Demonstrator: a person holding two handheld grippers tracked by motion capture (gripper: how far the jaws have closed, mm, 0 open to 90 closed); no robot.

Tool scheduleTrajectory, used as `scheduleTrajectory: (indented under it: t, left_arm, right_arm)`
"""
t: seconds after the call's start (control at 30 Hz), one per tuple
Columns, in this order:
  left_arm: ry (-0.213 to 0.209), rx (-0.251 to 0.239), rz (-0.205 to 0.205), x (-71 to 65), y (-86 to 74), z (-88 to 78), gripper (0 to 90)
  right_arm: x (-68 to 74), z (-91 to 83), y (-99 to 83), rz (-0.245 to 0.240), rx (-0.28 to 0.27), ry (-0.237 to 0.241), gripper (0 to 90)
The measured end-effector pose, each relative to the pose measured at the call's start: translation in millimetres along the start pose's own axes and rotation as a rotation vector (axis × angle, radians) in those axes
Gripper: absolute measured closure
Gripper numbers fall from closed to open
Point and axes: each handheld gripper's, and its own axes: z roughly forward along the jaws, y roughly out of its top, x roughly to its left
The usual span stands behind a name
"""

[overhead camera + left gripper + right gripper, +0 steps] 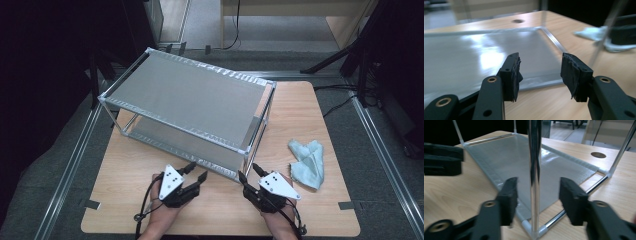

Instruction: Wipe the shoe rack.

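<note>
Silver-grey fabric shelf rack [187, 102] on chrome posts stands mid-table, both tiers bare; your right gripper [537, 192] brackets its near corner post [534, 177] with jaws parted and pads clear. Centre that post and square the pads before you clamp. Your left gripper [540, 72] gapes, unladen, before the lower tier; pale blue cloth [307, 162] lies right of the rack.

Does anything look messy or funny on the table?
A little. The light blue cloth lies crumpled near the table's right edge, not folded. The metal shelf rack sits turned at a slant to the table's edges. Nothing looks spilled or broken.
</note>
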Motion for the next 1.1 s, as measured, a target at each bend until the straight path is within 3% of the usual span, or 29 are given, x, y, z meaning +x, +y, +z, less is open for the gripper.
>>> scheduleTrajectory:
  t: [0.13, 0.3, 0.43, 0.53, 0.7, 0.83, 1.03, 1.1]
  left_arm:
    - [0.123, 0.004, -0.042, 30.1, -7.6, -12.7, 49.8]
    - [0.227, 0.016, -0.094, 65.8, -15.3, -22.5, 49.7]
    - [0.301, 0.025, -0.120, 88.9, -19.9, -24.5, 49.5]
    - [0.353, 0.025, -0.163, 105.5, -22.8, -24.6, 49.2]
    - [0.467, 0.044, -0.206, 128.7, -22.9, -23.0, 48.5]
    - [0.562, 0.034, -0.211, 143.7, -16.5, -22.4, 48.2]
    - [0.613, 0.066, -0.206, 170.0, -0.4, -15.2, 51.2]
    - [0.598, 0.062, -0.219, 179.7, 4.4, -14.6, 57.1]
  right_arm:
    - [0.8, 5.9, -0.2, 0.009, 0.008, 0.011, 69.6]
    - [-6.2, 4.0, -2.8, -0.008, 0.018, 0.024, 81.4]
    - [-16.8, -1.7, -3.3, -0.016, 0.025, 0.004, 81.9]
    - [-29.6, -8.7, -4.2, -0.018, 0.029, -0.035, 82.0]
    - [-54.5, -18.7, -6.8, 0.015, 0.029, -0.088, 81.7]
    - [-67.9, -24.8, -8.6, 0.043, 0.025, -0.125, 81.4]
    - [-72.1, -28.4, -10.5, 0.051, 0.024, -0.121, 81.4]
    - [-72.4, -28.3, -10.4, 0.056, 0.026, -0.117, 81.2]
